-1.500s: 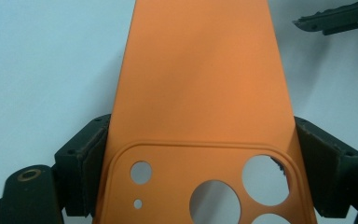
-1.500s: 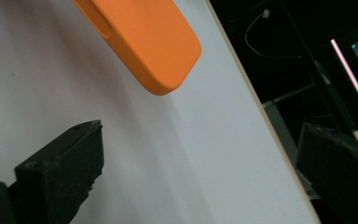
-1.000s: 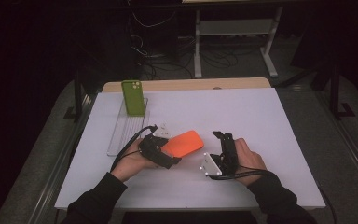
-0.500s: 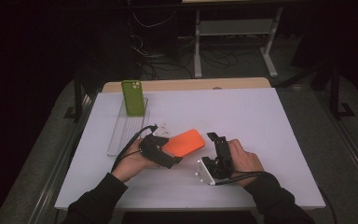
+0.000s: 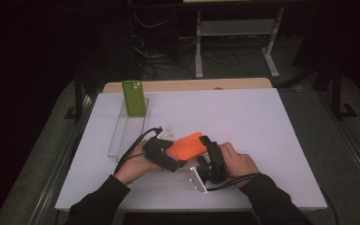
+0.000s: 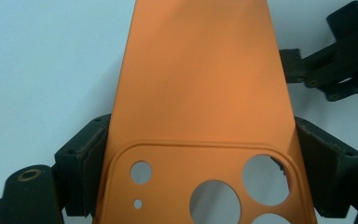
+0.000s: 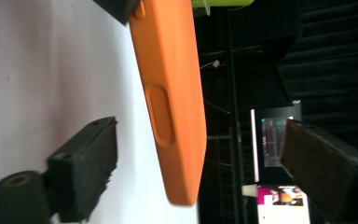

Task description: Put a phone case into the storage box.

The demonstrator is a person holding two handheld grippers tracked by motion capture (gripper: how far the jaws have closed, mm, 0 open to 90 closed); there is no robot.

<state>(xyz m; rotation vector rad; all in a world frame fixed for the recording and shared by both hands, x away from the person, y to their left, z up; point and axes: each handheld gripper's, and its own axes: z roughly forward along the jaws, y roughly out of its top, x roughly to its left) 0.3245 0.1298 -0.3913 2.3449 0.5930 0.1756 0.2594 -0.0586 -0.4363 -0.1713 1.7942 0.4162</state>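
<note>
White counter (image 5: pixel 262 131) across the high view, dark floor and cables beyond its far edge. On the far-left part, a clear tray (image 5: pixel 124 136) lying lengthwise, with a green phone case (image 5: pixel 134 97) standing upright at its far end.

Near the middle of the counter's near half, an orange phone case (image 5: pixel 191 146) — held off the surface, tilted, camera cut-outs toward the left side. In the left gripper view, the same orange phone case (image 6: pixel 200 107) running away from the camera, its round lens holes at the near end, both long edges pressed by the black pads.

Left hand-held gripper (image 5: pixel 166 154) clamped on that camera end of the orange case, cable trailing toward the near left. Right hand-held gripper (image 5: pixel 211 150) at the case's opposite, right end, jaws just now closing in but not yet touching — in the right gripper view, the orange phone case (image 7: pixel 175 93) seen edge-on between the two pads, a clear gap on either side, one side button visible on the edge. Right hand-held gripper (image 7: pixel 200 172) therefore still ungripped, jaws apart around the case.
</note>
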